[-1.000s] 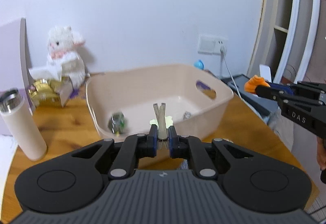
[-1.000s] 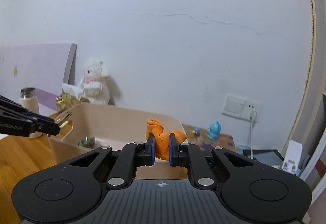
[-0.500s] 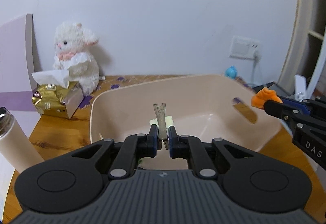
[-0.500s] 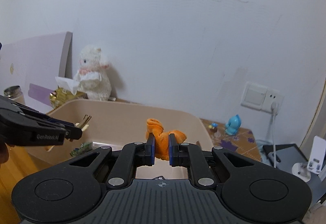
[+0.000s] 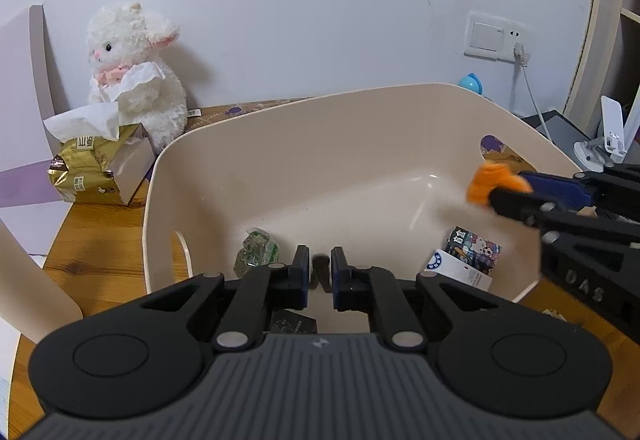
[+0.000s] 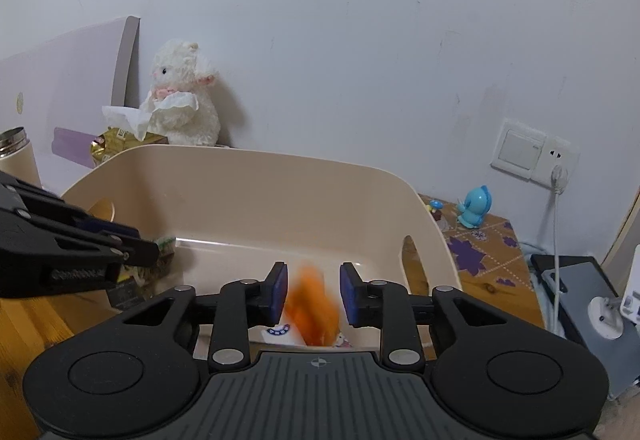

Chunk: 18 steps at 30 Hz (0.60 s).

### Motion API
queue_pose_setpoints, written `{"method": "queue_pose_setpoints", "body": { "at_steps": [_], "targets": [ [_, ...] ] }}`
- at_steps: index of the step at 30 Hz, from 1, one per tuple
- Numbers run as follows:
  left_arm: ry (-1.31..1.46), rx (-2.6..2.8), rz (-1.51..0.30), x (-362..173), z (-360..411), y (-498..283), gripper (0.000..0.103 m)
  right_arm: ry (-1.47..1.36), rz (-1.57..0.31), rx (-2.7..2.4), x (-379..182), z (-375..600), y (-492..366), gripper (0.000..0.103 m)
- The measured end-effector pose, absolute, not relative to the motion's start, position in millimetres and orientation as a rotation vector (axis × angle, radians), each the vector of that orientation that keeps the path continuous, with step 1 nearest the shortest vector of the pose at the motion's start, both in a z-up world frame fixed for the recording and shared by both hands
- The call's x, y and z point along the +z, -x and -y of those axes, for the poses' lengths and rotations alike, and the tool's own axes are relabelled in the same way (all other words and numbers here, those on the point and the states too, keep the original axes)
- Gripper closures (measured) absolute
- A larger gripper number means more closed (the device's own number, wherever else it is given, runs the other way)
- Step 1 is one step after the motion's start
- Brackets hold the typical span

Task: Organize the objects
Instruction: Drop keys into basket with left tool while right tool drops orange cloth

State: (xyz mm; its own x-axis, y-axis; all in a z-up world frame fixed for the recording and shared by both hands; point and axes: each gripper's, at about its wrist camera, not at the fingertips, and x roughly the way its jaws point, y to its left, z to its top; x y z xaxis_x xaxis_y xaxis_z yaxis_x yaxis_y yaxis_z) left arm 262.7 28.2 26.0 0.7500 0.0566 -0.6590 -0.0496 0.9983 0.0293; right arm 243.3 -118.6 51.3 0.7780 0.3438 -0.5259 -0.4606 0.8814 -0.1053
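A beige plastic bin point(image 5: 280, 160) stands on the wooden table; both grippers hover over it. My left gripper point(image 5: 319, 272) has its jaws slightly apart with a dark blurred thing point(image 5: 319, 270) between them. My right gripper point(image 6: 313, 292) is open, and a blurred orange plush toy point(image 6: 314, 306) drops between its jaws; the toy also shows in the left wrist view point(image 5: 490, 182). Inside the bin lie a green packet point(image 5: 256, 254), a cartoon-printed pack point(image 5: 472, 246) and a white card point(image 5: 458, 274).
A white plush lamb point(image 5: 136, 68) and a gold tissue pack point(image 5: 100, 168) sit behind the bin at left. A beige flask point(image 6: 18, 156) stands at far left. A blue figurine point(image 6: 474, 208), wall socket point(image 6: 534, 152) with cable and a dark tablet point(image 6: 580, 280) are at right.
Both grippers moved over the bin and tilted down. The left let go of the pale clip it held. The right opened and the orange toy is falling.
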Motion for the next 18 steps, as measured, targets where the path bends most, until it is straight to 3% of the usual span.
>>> {"method": "queue_pose_setpoints", "body": {
  "at_steps": [1, 3, 5, 8, 13, 18],
  "targets": [
    [-0.010, 0.054, -0.718, 27.6, -28.1, -261.4, 0.087, 0.230, -0.516, 0.440, 53.9, 120.8, -240.2, 0.066],
    [-0.008, 0.053, -0.711, 32.5, -27.8, -256.0, 0.069, 0.222, -0.501, 0.436, 59.0, 125.6, -234.6, 0.064],
    [-0.004, 0.060, -0.694, 39.2, -28.3, -248.7, 0.032, 0.218, -0.488, 0.433, 65.0, 132.4, -226.1, 0.060],
    [-0.004, 0.068, -0.667, 50.1, -27.9, -235.6, 0.027, 0.234, -0.482, 0.429, 71.0, 143.0, -212.9, 0.043],
    [-0.021, 0.069, -0.650, 61.8, -20.9, -210.8, 0.018, 0.284, -0.493, 0.404, 68.8, 161.9, -186.1, 0.038],
    [-0.019, 0.042, -0.657, 62.0, -13.0, -186.4, 0.016, 0.310, -0.530, 0.384, 57.1, 179.0, -162.5, 0.029]
  ]
}}
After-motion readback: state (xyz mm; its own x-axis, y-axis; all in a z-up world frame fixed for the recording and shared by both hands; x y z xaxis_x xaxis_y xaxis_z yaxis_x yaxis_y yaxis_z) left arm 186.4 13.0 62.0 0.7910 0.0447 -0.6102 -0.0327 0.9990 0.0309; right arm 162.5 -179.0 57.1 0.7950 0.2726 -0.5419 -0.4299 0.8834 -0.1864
